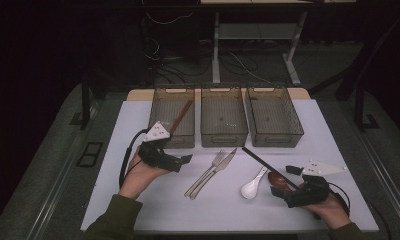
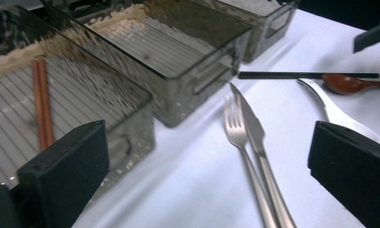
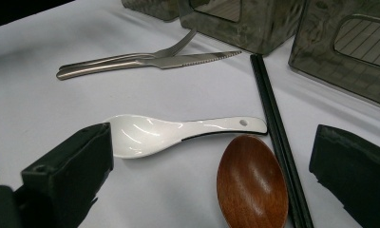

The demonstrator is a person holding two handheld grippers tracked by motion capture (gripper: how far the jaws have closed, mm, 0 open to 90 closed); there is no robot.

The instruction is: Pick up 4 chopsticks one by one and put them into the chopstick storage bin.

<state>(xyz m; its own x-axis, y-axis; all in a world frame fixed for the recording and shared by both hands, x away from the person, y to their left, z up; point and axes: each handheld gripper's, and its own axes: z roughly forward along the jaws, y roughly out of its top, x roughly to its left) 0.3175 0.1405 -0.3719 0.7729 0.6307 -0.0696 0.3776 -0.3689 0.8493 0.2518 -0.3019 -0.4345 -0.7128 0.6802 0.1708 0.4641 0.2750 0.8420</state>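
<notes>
1. Left gripper: jaws wide, empty, just left of the fork.
2. Right gripper: jaws wide over the wooden spoon, right of the fork.
3. Bins behind the fork; brown chopsticks lie in the left one.
4. White table; dark room beyond.

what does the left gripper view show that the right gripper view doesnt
Left gripper view: brown wooden chopsticks lying in the nearest grey bin, seen from above. Right gripper view: the serrated edge of the knife and the hole in the white spoon handle. Both: fork, knife, black chopsticks, white spoon, brown wooden spoon, white table, and each one's own open claw with nothing between the jaws.
</notes>
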